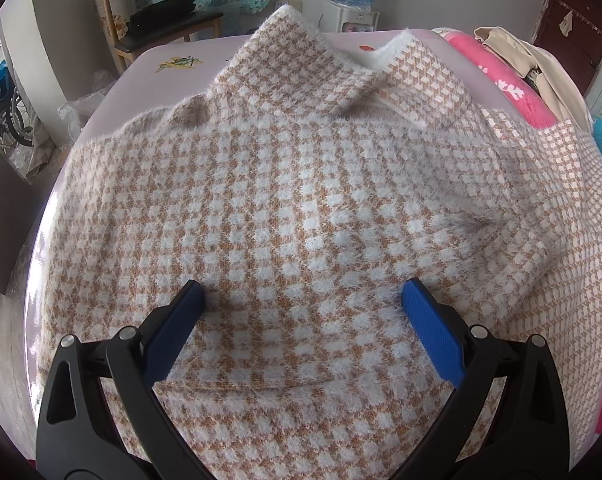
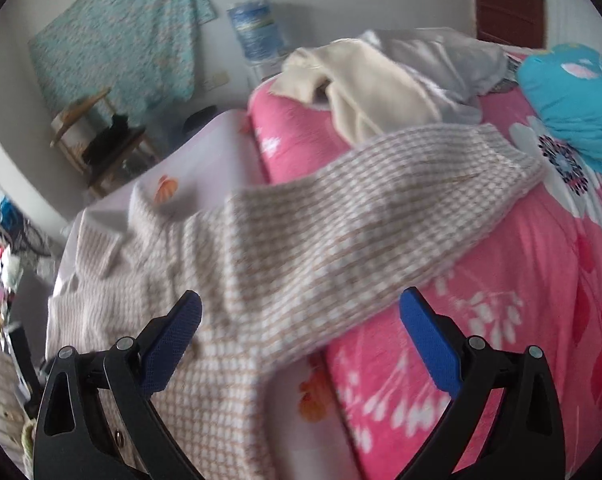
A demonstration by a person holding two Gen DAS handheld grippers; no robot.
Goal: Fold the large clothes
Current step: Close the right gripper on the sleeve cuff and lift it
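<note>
Here, a large fuzzy sweater (image 1: 285,200) with a small check pattern in tan and white lies spread on a pale lilac sheet (image 1: 205,54). The knit looks soft and hairy, with a fine white fringe along its edges. In the left wrist view a folded part of it stands up at 12 o'clock, and one flap at 1 o'clock shows a smoother, flatter weave (probably the inner side). At 3 o'clock the sweater reaches over a pink blanket (image 1: 505,80) with white flowers.

The left gripper (image 1: 303,294) hovers low over the sweater body, its blue ribbed pads (image 1: 429,332) wide apart, and it holds nothing.

In the right wrist view, which is blurred, one sleeve (image 2: 401,184) runs toward 2 o'clock onto the pink blanket, near a cream garment (image 2: 365,92) and a turquoise pillow (image 2: 573,96). The right gripper (image 2: 301,304) also has its fingers spread and empty, above the place where sleeve and body meet.
</note>
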